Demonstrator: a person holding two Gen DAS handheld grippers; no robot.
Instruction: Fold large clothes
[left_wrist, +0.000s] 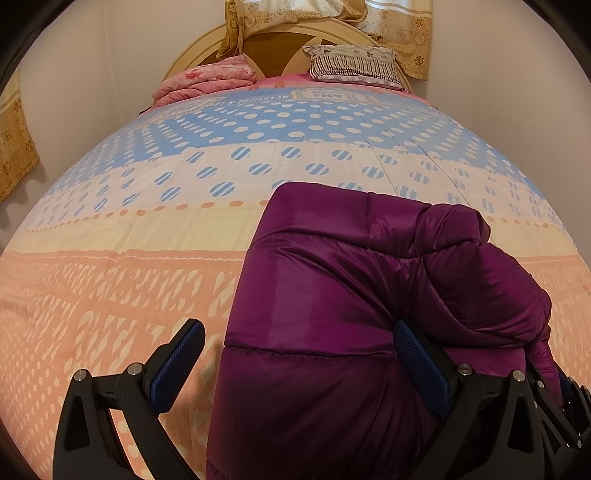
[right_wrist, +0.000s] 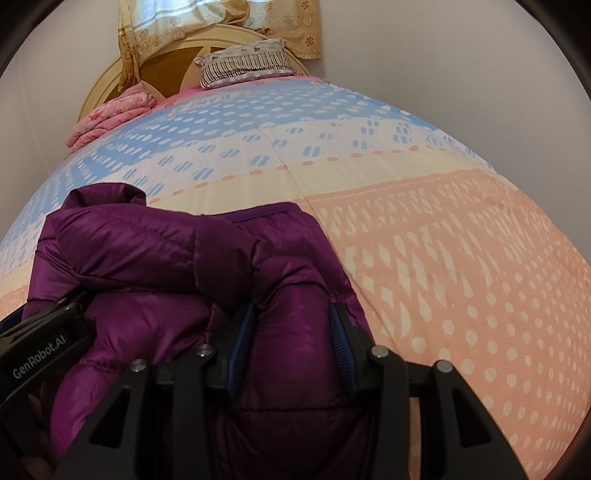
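Observation:
A purple quilted puffer jacket (left_wrist: 332, 295) lies bunched on the patterned bedspread (left_wrist: 147, 229). My left gripper (left_wrist: 299, 358) is open wide; its right finger presses into the jacket's fabric and its left finger hangs over the bedspread beside the jacket's left edge. In the right wrist view the same jacket (right_wrist: 166, 251) fills the lower left. My right gripper (right_wrist: 291, 332) is shut on a thick fold of the jacket, the puffy fabric bulging between the blue pads. The left gripper's black body (right_wrist: 40, 350) shows at the left edge, against the jacket.
A folded pink blanket (left_wrist: 207, 81) and a striped pillow (left_wrist: 354, 62) lie at the headboard (left_wrist: 266, 48). Gold curtains (left_wrist: 402, 29) hang behind. White walls close in both sides of the bed. Bedspread stretches to the right of the jacket (right_wrist: 461, 258).

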